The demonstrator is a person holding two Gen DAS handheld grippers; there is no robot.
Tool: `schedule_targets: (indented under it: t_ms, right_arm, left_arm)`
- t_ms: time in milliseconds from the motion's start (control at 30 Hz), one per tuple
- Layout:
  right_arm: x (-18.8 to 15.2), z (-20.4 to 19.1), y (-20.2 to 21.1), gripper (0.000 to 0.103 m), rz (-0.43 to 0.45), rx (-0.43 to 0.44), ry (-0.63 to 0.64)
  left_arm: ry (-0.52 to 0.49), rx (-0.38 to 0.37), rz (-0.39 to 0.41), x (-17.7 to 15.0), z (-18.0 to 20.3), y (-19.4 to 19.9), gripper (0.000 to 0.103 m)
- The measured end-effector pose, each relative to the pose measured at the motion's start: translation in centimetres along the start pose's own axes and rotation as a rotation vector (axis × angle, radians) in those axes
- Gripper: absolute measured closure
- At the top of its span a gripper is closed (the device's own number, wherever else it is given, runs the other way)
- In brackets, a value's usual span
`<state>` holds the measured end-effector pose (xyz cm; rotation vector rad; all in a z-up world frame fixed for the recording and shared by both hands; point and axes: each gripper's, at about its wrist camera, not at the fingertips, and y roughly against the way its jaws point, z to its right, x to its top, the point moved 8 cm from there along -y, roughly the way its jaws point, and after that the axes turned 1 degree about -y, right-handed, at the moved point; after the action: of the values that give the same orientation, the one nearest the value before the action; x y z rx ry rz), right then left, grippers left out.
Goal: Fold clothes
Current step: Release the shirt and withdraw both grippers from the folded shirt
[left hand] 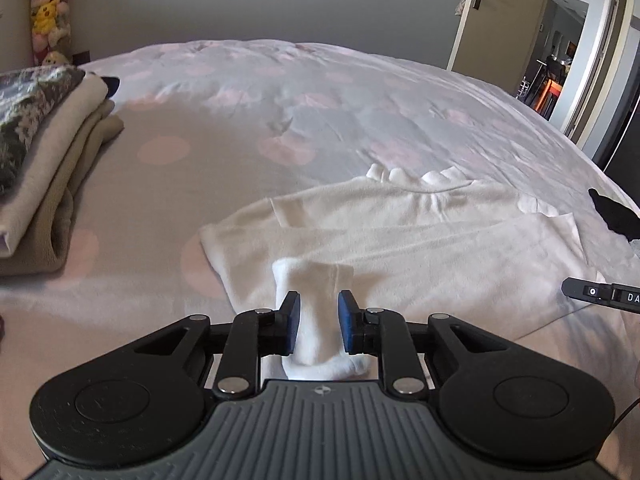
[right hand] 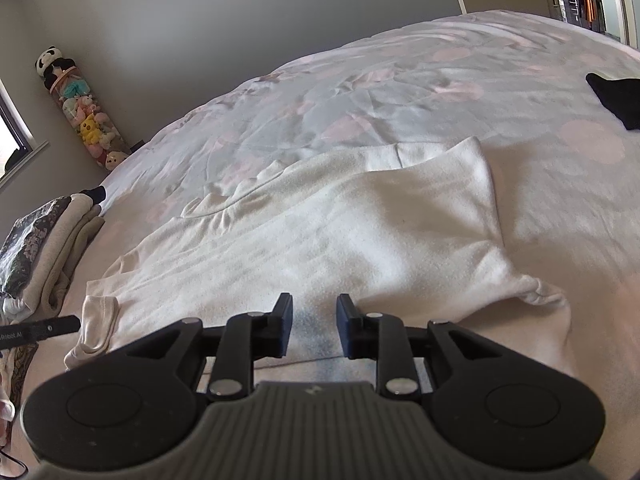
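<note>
A stack of folded beige and floral-print garments (left hand: pixel 44 152) is seen at the left of the grey bedspread with pink dots (left hand: pixel 248 120); a black cloth item (right hand: pixel 618 96) lies well apart at the right. A tube of plush toys (right hand: pixel 86 120) stands in the corner. The white long-sleeved fleece top (right hand: pixel 320 232) is spread flat ahead of both tools. The left gripper (left hand: pixel 319 318) is seen with a white sleeve cuff (left hand: pixel 316 320) between its blue pads; whether it is clamped cannot be told. The right gripper (right hand: pixel 314 326) is parted over the hem. "Robot.AI" is legible.
</note>
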<state>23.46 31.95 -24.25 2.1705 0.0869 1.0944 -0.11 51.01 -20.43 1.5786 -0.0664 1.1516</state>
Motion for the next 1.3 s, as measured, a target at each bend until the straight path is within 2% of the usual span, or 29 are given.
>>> schedule_targets:
  t_ms: [67, 267, 400, 500, 600, 800, 1033, 1100, 1200, 1300]
  right_arm:
    - [-0.1, -0.1, 0.0, 0.072, -0.001, -0.005, 0.008]
    - [-0.1, 0.0, -0.2, 0.07, -0.003, -0.034, 0.036]
    - [-0.4, 0.3, -0.6, 0.067, -0.013, -0.039, 0.035]
    - [-0.3, 0.3, -0.5, 0.062, -0.009, -0.034, 0.036]
    - [-0.4, 0.1, -0.3, 0.052, 0.002, -0.025, 0.038]
    - [-0.5, -0.5, 1.3, 0.05, 0.01, -0.014, 0.043]
    - [-1.3, -1.9, 6.2, 0.049, 0.014, 0.022, 0.029]
    - [-1.6, -2.3, 7.6, 0.048, 0.016, 0.032, 0.025]
    - [-1.9, -2.9, 9.7, 0.042, 0.017, 0.047, 0.019]
    - [-4.2, -2.5, 12.5, 0.041, 0.0, 0.036, -0.009]
  left_arm:
    - [0.017, 0.004, -0.009, 0.6, -0.5, -0.8, 0.092]
    - [0.005, 0.052, -0.073, -0.4, -1.2, -4.0, 0.095]
    - [0.013, 0.058, -0.055, -0.9, -1.2, -3.7, 0.095]
    - [0.034, 0.044, -0.029, -0.8, -0.7, -2.1, 0.094]
    - [0.051, 0.032, -0.006, -1.7, 0.2, 0.1, 0.094]
    - [0.038, 0.017, -0.033, -5.9, 1.8, 4.8, 0.094]
    - [-0.057, -0.005, -0.097, -10.1, 2.9, 10.6, 0.093]
    - [-0.097, -0.012, -0.105, -11.1, 3.5, 12.4, 0.089]
    - [-0.155, -0.024, -0.108, -12.7, 4.5, 14.9, 0.085]
    - [-0.201, -0.061, -0.115, -14.3, 5.7, 16.8, 0.085]
